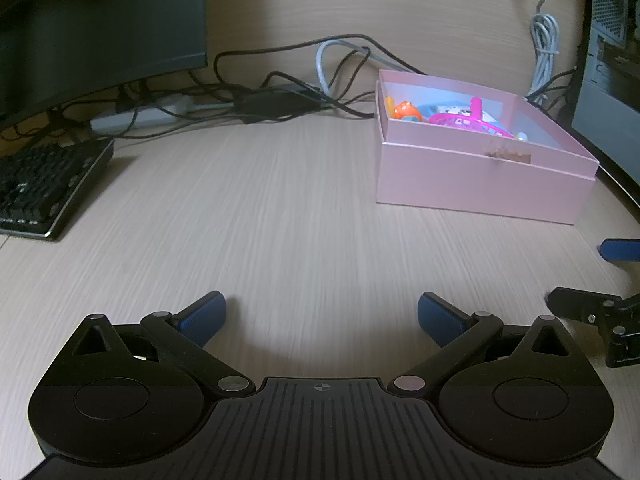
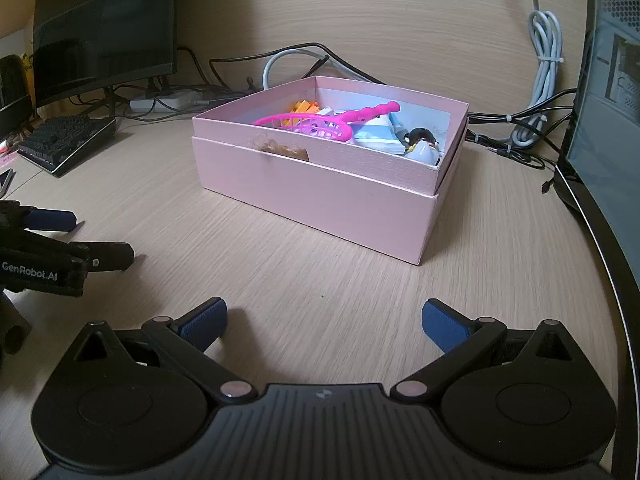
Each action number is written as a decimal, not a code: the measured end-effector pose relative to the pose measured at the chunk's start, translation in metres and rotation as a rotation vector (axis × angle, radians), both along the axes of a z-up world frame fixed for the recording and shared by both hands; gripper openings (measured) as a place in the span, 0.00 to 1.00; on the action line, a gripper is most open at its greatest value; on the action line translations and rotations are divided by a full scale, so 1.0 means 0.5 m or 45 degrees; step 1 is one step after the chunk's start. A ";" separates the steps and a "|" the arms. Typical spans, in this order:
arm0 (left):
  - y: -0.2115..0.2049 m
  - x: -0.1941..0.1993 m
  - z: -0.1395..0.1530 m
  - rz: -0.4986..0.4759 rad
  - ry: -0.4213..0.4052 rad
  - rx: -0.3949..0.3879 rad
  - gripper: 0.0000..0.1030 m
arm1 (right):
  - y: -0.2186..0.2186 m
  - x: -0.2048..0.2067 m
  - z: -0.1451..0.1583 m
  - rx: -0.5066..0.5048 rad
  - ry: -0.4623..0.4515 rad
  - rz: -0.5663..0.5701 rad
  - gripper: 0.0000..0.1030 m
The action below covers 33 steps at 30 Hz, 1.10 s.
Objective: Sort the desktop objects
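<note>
A pink open box (image 2: 344, 196) stands on the wooden desk; it also shows in the left wrist view (image 1: 476, 184). Inside lie a magenta toy net (image 2: 320, 124), an orange toy (image 1: 404, 111), a blue-white packet (image 2: 378, 134) and a small dark-headed figure (image 2: 422, 142). My left gripper (image 1: 322, 318) is open and empty, low over bare desk, left of and nearer than the box. My right gripper (image 2: 324, 322) is open and empty, in front of the box. Each gripper shows at the edge of the other's view, the left one (image 2: 52, 240) and the right one (image 1: 600, 280).
A black keyboard (image 1: 44, 188) lies at the left, under a dark monitor (image 1: 100, 28). Tangled black and white cables (image 1: 288, 92) run behind the box. A coiled white cable (image 2: 542, 80) hangs at the right beside a computer case (image 2: 604, 92).
</note>
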<state>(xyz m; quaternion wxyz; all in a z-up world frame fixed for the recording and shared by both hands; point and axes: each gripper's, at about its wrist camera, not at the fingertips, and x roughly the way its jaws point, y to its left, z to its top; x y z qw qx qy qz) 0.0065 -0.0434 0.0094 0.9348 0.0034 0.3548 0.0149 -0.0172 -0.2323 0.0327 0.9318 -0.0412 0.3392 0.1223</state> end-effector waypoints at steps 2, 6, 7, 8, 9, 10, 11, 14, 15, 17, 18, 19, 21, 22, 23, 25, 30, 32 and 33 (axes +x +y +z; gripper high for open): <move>0.002 0.001 0.001 -0.004 0.001 -0.003 1.00 | 0.000 -0.001 0.001 0.000 0.000 0.000 1.00; 0.002 0.001 0.001 -0.004 0.000 -0.005 1.00 | 0.000 0.001 -0.001 0.000 0.000 0.000 1.00; 0.002 0.001 0.001 -0.005 0.000 -0.004 1.00 | -0.001 -0.002 0.003 0.000 0.000 0.000 1.00; 0.002 0.001 0.001 -0.005 0.000 -0.005 1.00 | -0.001 -0.002 0.003 0.000 0.000 0.000 1.00; 0.002 0.000 0.001 -0.005 0.000 -0.006 1.00 | -0.001 -0.001 0.002 0.000 0.000 0.000 1.00; 0.002 0.000 0.001 -0.008 -0.001 -0.006 1.00 | 0.000 0.000 0.001 0.000 0.000 0.000 1.00; 0.002 -0.001 0.000 -0.010 -0.001 -0.007 1.00 | -0.001 -0.003 0.004 0.000 0.000 0.000 1.00; 0.002 -0.003 0.000 -0.018 -0.003 -0.010 1.00 | -0.001 -0.003 0.004 0.000 0.000 0.000 1.00; 0.003 -0.003 0.000 -0.019 -0.004 -0.010 1.00 | 0.000 0.000 0.000 0.000 0.000 0.000 1.00; 0.003 -0.004 0.000 -0.019 -0.004 -0.010 1.00 | -0.001 -0.002 0.003 0.000 0.000 0.000 1.00; 0.003 -0.004 0.000 -0.019 -0.004 -0.010 1.00 | 0.000 0.001 -0.001 0.000 0.000 0.000 1.00; 0.003 -0.004 0.000 -0.019 -0.004 -0.010 1.00 | 0.000 -0.002 0.002 0.000 0.000 0.000 1.00; 0.003 -0.004 0.000 -0.019 -0.004 -0.010 1.00 | 0.001 0.002 -0.001 0.000 0.000 0.000 1.00; 0.003 -0.004 0.000 -0.019 -0.004 -0.011 1.00 | 0.000 -0.001 0.002 0.000 0.000 0.000 1.00; 0.003 -0.003 0.001 -0.019 -0.004 -0.009 1.00 | 0.000 -0.001 0.001 0.000 0.000 0.000 1.00; 0.003 -0.004 0.000 -0.019 -0.004 -0.009 1.00 | 0.001 0.002 -0.002 0.000 0.000 0.000 1.00; 0.002 -0.004 0.001 -0.017 -0.005 -0.008 1.00 | 0.001 0.000 0.000 0.000 0.000 0.000 1.00; 0.003 -0.004 0.001 -0.019 -0.005 -0.008 1.00 | 0.001 0.002 -0.002 0.000 0.000 0.000 1.00; 0.004 -0.004 0.001 -0.020 -0.005 -0.008 1.00 | 0.001 0.000 0.000 0.000 -0.001 0.000 1.00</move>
